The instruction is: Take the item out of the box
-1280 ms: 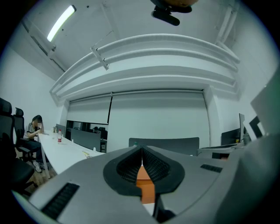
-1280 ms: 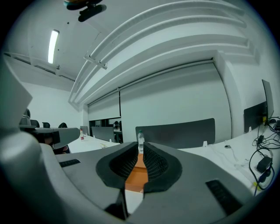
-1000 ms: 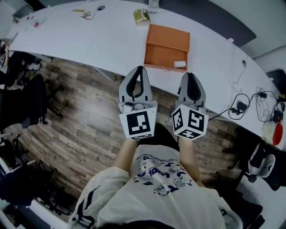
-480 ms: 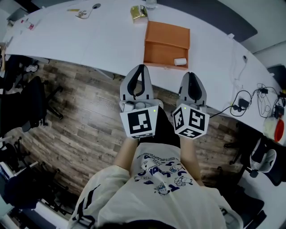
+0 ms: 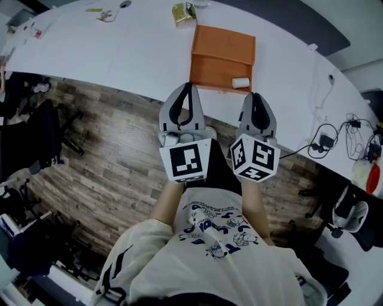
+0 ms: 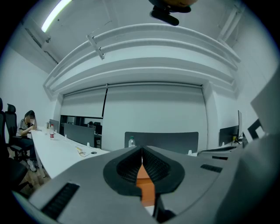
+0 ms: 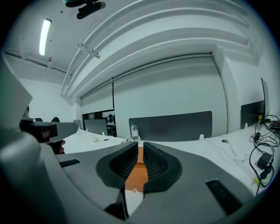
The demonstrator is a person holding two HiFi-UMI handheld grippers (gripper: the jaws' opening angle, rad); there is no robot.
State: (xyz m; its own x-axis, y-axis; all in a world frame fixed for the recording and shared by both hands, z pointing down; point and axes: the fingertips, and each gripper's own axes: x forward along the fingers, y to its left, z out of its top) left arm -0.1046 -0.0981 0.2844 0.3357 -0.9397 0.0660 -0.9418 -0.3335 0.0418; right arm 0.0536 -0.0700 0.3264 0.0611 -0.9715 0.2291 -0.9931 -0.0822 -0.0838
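Observation:
An open orange box [image 5: 222,57] lies on the white table [image 5: 119,48]. A small white cylinder [image 5: 240,83] rests inside it at the near right corner. Both grippers hover side by side over the floor, just short of the table's near edge, pointing at the box. My left gripper [image 5: 187,89] is shut with nothing in it; its tips meet in the left gripper view [image 6: 141,151], with the box [image 6: 144,183] showing under them. My right gripper [image 5: 256,95] is shut and empty too, and only a thin slit of the orange box [image 7: 133,175] shows between its pads.
A gold packet [image 5: 183,14] and a water bottle [image 7: 134,131] stand just beyond the box. Cables and a charger [image 5: 326,140] lie on the table at the right. Office chairs [image 5: 42,131] stand on the wood floor at the left, and another chair [image 5: 353,215] at the right.
The table and box have slid slightly up and right in the head view. Both grippers stay shut and keep nearly the same place.

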